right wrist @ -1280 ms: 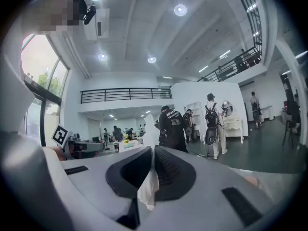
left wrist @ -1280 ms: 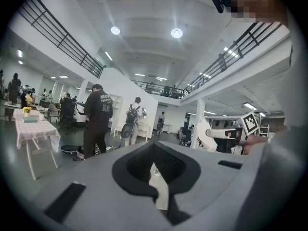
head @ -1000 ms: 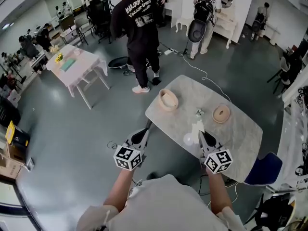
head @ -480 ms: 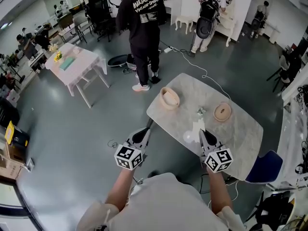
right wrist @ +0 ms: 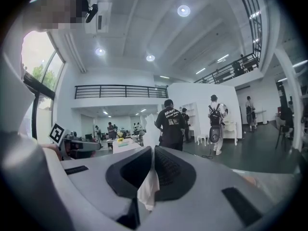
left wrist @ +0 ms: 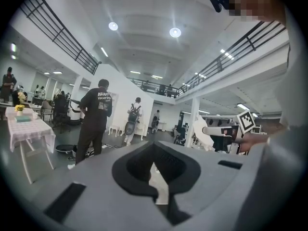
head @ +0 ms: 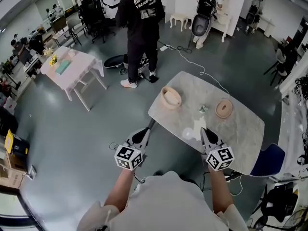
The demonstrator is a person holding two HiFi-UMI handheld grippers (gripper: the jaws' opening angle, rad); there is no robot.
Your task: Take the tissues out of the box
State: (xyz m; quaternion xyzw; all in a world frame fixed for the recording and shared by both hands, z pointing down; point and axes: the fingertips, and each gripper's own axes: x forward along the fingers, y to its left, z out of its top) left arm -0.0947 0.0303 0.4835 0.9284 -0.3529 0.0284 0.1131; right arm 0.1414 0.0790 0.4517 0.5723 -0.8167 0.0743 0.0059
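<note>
- The right gripper is clamped on a white tissue, holding it over the near edge of the marble tabletop.
- The left gripper has its jaws together with nothing between them, beside the tabletop and above the floor.

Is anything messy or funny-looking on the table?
A little. A small crumpled scrap lies loose on the table, between the round box and the round lid. A white tissue dangles from the right gripper, pinched in its fingers.

Bright, even light from ceiling lamps; strong fisheye bending at edges.
</note>
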